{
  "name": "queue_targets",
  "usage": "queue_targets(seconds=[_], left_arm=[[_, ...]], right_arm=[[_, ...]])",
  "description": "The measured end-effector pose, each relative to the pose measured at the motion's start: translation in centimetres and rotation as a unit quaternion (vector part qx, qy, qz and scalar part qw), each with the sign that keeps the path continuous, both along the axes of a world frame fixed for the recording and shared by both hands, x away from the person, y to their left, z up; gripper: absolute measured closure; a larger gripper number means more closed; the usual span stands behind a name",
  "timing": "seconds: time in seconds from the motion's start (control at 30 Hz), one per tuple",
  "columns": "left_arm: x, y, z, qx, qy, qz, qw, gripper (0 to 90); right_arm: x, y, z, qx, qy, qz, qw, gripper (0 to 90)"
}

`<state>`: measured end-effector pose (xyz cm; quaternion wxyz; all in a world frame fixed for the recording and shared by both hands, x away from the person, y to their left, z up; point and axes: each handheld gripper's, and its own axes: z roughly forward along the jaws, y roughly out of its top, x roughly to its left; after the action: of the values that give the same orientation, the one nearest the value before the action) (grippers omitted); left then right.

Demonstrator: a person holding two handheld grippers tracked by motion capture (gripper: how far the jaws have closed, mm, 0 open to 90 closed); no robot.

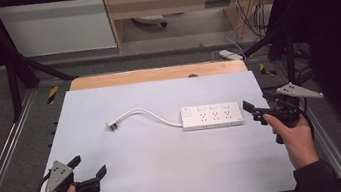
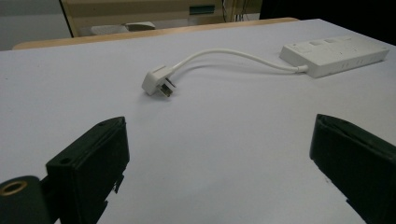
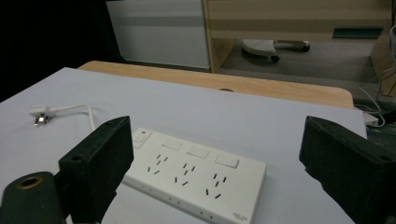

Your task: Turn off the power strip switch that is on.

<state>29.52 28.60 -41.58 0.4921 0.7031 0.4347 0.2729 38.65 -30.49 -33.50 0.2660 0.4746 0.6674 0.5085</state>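
Grippers are hovering spread and empty: left gripper [image 1: 89, 169] near the table's [image 1: 170, 177] front-left corner, right gripper [image 1: 254, 112] facing the power strip [image 1: 211, 115]; squaring across its width looks wise

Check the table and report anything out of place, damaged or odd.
Nothing stands out. The white power strip lies flat on the table, its cord curving to the unplugged plug, which rests on the surface. No damage is visible. The left gripper and the right gripper are open, holding nothing.
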Motion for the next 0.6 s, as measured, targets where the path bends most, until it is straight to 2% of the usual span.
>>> queue_targets(seconds=[0.07,0.27,0.3,0.47,0.57,0.6], left_arm=[[0.0,0.0,0.0,0.0,0.0,0.001,1.0,4.6],[0.0,0.0,0.0,0.002,0.0,0.001,1.0,4.6],[0.0,0.0,0.0,0.002,0.001,0.001,1.0,4.6],[0.0,0.0,0.0,0.003,0.001,0.001,1.0,4.6],[0.0,0.0,0.0,0.002,0.001,0.0,1.0,4.6],[0.0,0.0,0.0,0.002,0.001,0.0,1.0,4.6]], right_arm=[[0.5,-0.1,0.3,-0.007,-0.003,-0.007,0.9999,17.4],[1.4,0.0,0.7,-0.016,-0.002,-0.009,0.9998,23.6],[1.7,0.0,0.8,-0.017,-0.005,-0.008,0.9998,28.4],[2.2,0.2,1.0,-0.021,-0.008,-0.003,0.9997,37.3],[2.6,0.4,1.1,-0.033,-0.014,-0.003,0.9994,45.2],[2.8,0.5,1.1,-0.038,-0.017,-0.003,0.9991,51.3]])
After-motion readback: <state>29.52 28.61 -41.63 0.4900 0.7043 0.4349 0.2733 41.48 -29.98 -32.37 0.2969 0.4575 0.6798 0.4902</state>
